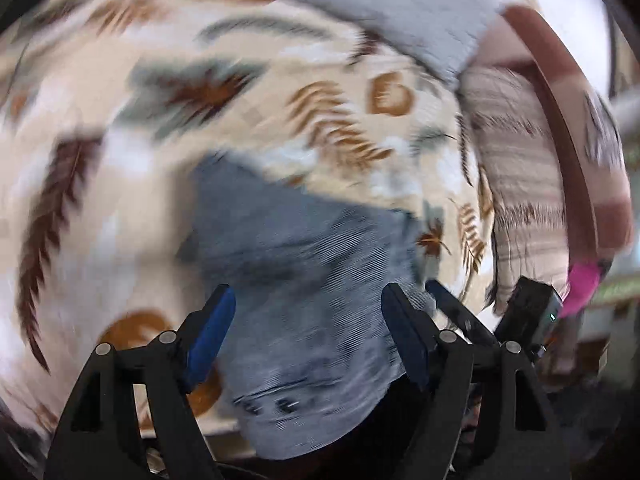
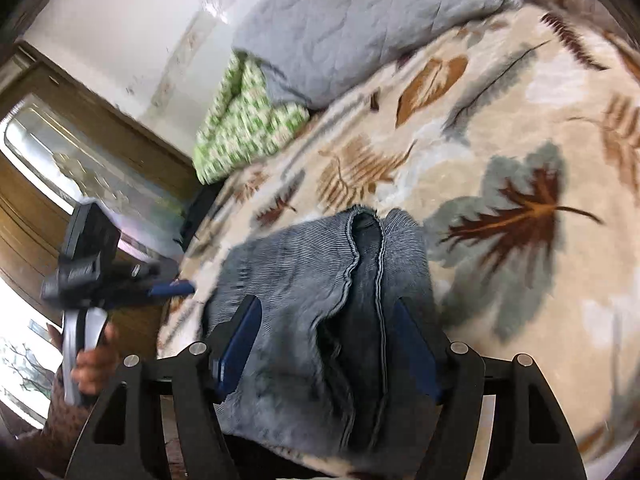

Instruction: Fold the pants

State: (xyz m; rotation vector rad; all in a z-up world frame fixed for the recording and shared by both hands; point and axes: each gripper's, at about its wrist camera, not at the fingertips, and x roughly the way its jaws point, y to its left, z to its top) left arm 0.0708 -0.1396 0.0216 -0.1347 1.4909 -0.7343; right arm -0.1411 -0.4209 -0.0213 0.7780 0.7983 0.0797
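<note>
On the leaf-print blanket folded pants lie between both grippers' released jaws.

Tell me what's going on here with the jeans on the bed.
A person is folding blue jeans on a leaf-print blanket, with handheld tongs in each hand. Both the left tongs and right tongs are open above the denim, gripping nothing. The jeans lie bunched in a rough fold near the bed's edge. A grey quilt and a green patterned cloth sit further back.
</note>
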